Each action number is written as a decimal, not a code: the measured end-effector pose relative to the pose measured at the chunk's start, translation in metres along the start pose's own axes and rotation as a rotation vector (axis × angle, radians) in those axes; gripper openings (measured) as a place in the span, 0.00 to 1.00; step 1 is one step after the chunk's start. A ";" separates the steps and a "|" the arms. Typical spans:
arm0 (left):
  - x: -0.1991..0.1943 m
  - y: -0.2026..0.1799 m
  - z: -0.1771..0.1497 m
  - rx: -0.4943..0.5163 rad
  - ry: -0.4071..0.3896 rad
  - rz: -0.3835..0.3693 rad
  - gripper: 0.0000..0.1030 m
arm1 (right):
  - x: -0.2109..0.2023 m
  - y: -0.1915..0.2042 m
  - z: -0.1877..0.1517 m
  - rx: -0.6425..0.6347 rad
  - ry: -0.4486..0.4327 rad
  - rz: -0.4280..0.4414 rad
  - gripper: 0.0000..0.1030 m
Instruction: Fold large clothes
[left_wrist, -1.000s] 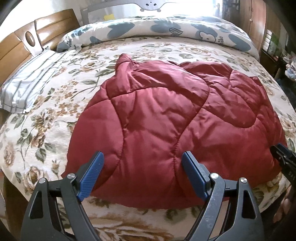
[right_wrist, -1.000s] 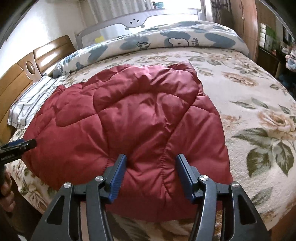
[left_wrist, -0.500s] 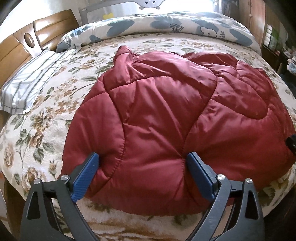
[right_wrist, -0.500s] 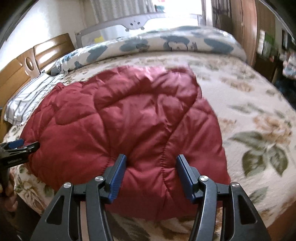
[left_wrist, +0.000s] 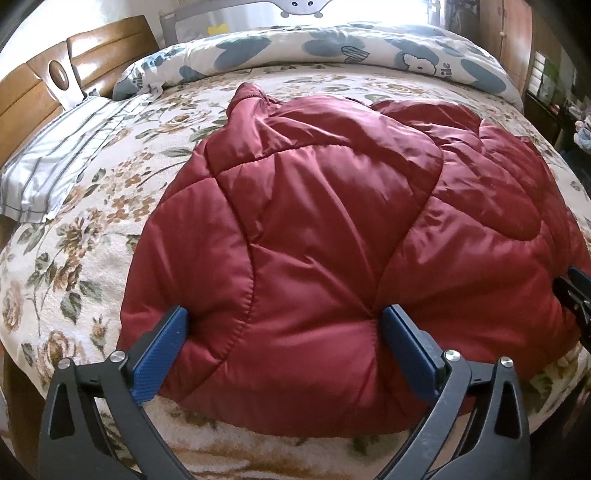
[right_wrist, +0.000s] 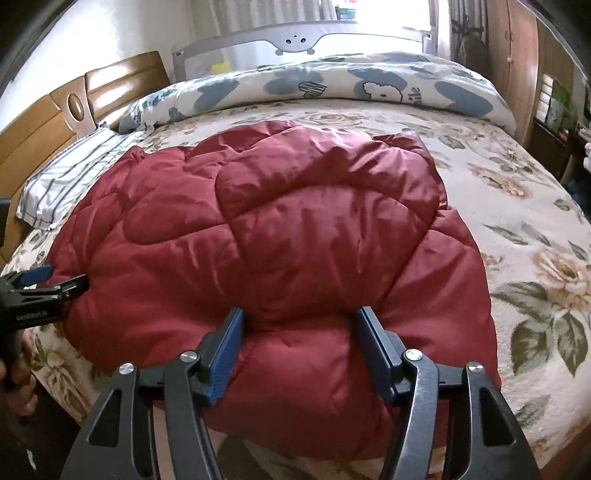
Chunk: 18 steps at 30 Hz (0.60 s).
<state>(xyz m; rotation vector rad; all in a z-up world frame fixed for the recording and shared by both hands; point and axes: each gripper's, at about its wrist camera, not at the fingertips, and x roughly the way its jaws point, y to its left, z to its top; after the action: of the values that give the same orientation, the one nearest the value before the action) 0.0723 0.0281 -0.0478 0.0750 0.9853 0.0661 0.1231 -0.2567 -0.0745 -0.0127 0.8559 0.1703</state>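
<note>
at the left edge of the bed sits a grey-striped white pillow (left_wrist: 55, 162) against the wooden headboard (left_wrist: 33, 92), with a blue-and-white printed duvet (left_wrist: 332, 48) rolled along the far edge. the padded, quilted dark red jacket (left_wrist: 332, 229) lies bundled on the floral bedspread (left_wrist: 74, 236), its hem at the near edge of the bed and its collar end pointing toward the duvet.

the left gripper (left_wrist: 284, 343) straddles the near left part of the hem; its blue fingers (left_wrist: 162, 350) are spread as wide as they go and opening, the puffy cloth bulging between them, with the pads touching it but not pinching. further right, the right gripper (right_wrist: 299, 350) stands over the near right part of the hem, about half open and also opening, with a fat roll of jacket between its fingers (right_wrist: 376, 350); whether the pads press or only brush it i cannot tell for sure.

to my eye the step in hand is letting go and taking a fresh hold for the next fold. it would go best if both hands grip the same layer, deep enough that the slippery padding can't squirt out, then lift evenly so the edge stays straight.
</note>
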 end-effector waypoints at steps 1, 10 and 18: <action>0.001 0.000 0.000 0.000 0.000 0.001 1.00 | 0.001 -0.001 0.000 0.003 -0.001 0.001 0.60; 0.001 0.000 0.000 0.000 0.001 0.000 1.00 | 0.002 0.001 -0.001 0.006 -0.005 -0.002 0.61; 0.000 0.002 0.001 -0.001 0.021 -0.007 1.00 | -0.001 0.000 0.001 0.022 0.011 0.004 0.61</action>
<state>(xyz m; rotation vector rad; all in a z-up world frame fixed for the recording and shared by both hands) 0.0734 0.0306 -0.0471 0.0696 1.0060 0.0610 0.1234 -0.2569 -0.0730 0.0091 0.8693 0.1649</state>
